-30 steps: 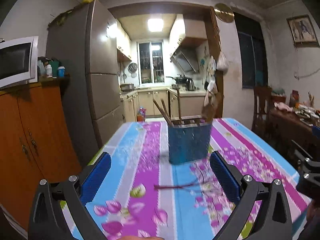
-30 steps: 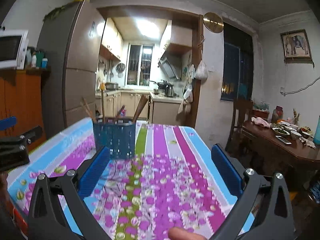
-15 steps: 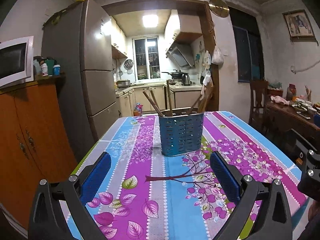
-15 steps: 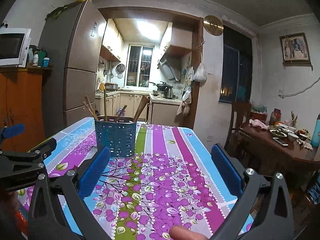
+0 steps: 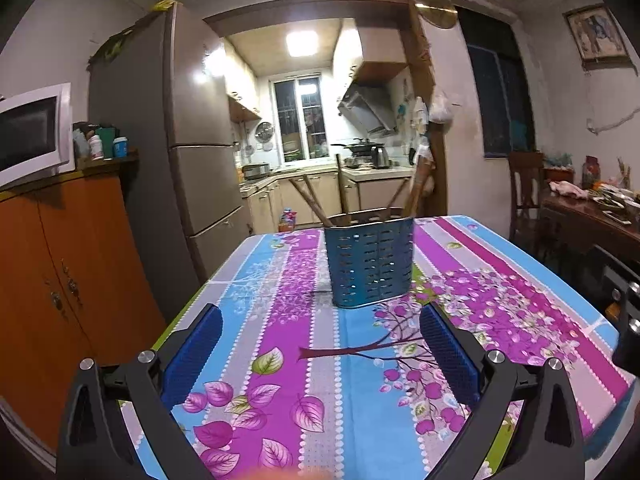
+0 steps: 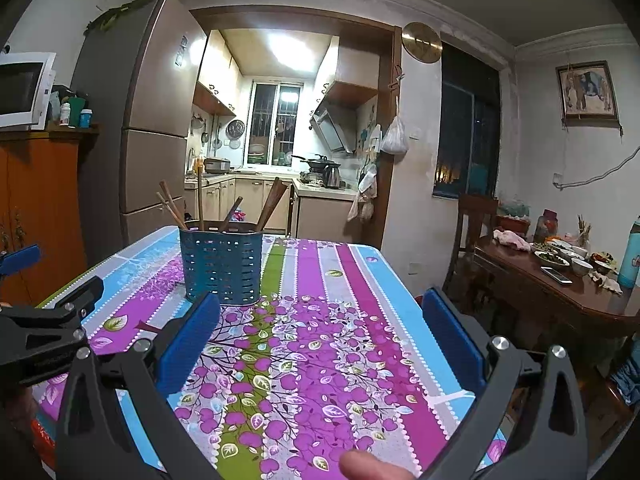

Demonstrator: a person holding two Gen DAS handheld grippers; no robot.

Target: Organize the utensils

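Note:
A blue perforated utensil holder [image 5: 370,262] stands upright on the flowered tablecloth [image 5: 288,320], with several wooden chopsticks and utensil handles [image 5: 312,200] sticking out of it. The same holder [image 6: 221,266] shows at left in the right wrist view, its wooden handles [image 6: 272,202] leaning outward. My left gripper [image 5: 320,352] hovers open over the near part of the table, short of the holder, nothing between its blue pads. My right gripper [image 6: 320,340] is open too, to the right of the holder and empty. The left gripper's body [image 6: 44,328] appears at the left edge of the right wrist view.
An orange cabinet [image 5: 60,280] with a microwave [image 5: 32,132] and a tall fridge [image 5: 160,152] stand left of the table. A wooden side table [image 6: 560,292] with bowls, a phone and a bottle, plus a chair [image 6: 476,232], is on the right. A fingertip [image 6: 372,466] shows at the bottom edge.
Both views have steadied and tilted slightly; the holder sits a little farther right in the left wrist view than half a second ago. Both grippers stay open and empty.

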